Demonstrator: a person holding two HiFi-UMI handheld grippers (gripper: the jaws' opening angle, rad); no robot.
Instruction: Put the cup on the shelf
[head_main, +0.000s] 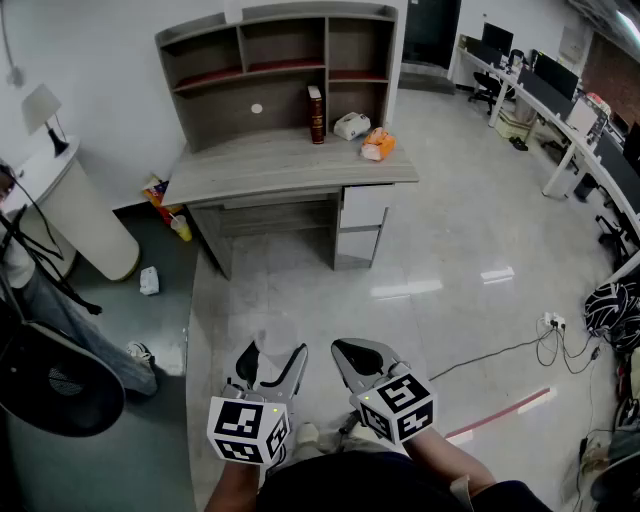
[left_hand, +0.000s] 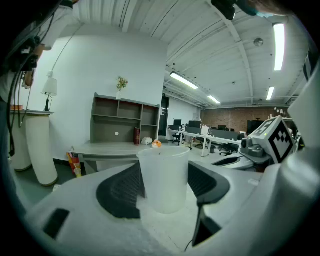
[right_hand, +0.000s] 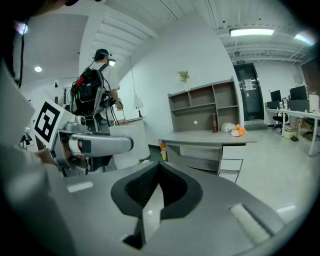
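L claw (head_main: 272, 360) had the cup (left_hand: 164, 172) pinched upright betw its pads, well short of the table (head_main: 290, 165). R claw (right_hand: 157, 187) was closed tight, nothing in it. Glossy floor (head_main: 440, 250) ran open from me to the table's front edge; a cable (head_main: 500, 350) lay off to the right. Shelf (head_main: 285, 60) rose at the table's back edge. In head view the cup was barely visible, see-through vs pale floor. Person (head_main: 60, 310) at left was cut off by the frame.
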